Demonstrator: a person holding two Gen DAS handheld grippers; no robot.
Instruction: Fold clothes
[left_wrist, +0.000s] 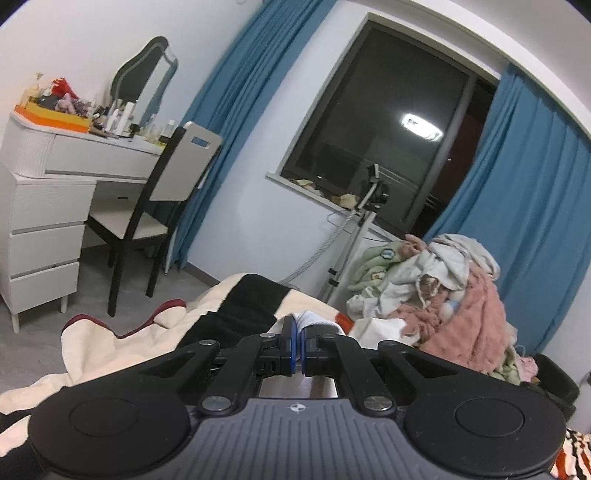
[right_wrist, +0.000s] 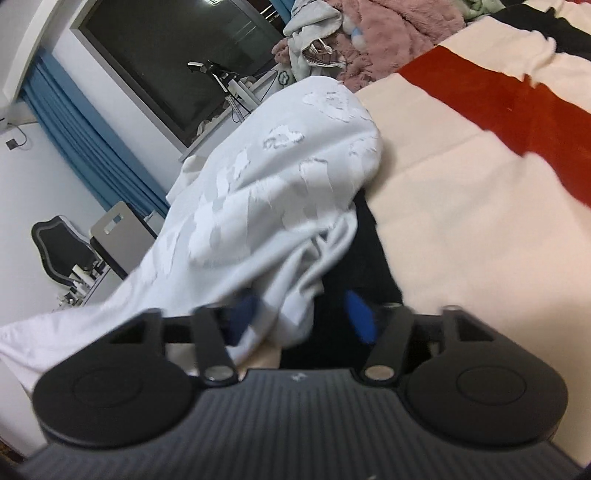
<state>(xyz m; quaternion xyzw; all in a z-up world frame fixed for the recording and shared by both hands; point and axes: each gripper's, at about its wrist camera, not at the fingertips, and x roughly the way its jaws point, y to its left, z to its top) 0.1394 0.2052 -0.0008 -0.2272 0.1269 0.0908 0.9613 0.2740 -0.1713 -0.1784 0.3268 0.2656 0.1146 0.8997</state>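
Note:
A white garment with a pale raised print (right_wrist: 280, 177) hangs and bunches in front of my right gripper (right_wrist: 301, 317). Its lower folds drape over the left blue pad (right_wrist: 242, 314), while the right pad (right_wrist: 360, 317) stands bare and well apart from it. The jaws are open, with cloth in the gap. In the left wrist view, my left gripper (left_wrist: 297, 347) has its blue pads pressed together. A tuft of the white garment (left_wrist: 310, 320) sticks out beyond the tips, so it is shut on the fabric. Both grippers are over the bed.
The bed's blanket (right_wrist: 480, 166) is cream with red and black stripes. A pile of pink, green and white clothes (left_wrist: 443, 288) lies at its far end. Beyond stand a metal stand (left_wrist: 354, 236), a chair (left_wrist: 155, 206), a white dressing table (left_wrist: 55, 184), a dark window (left_wrist: 388, 122) and blue curtains (left_wrist: 524, 184).

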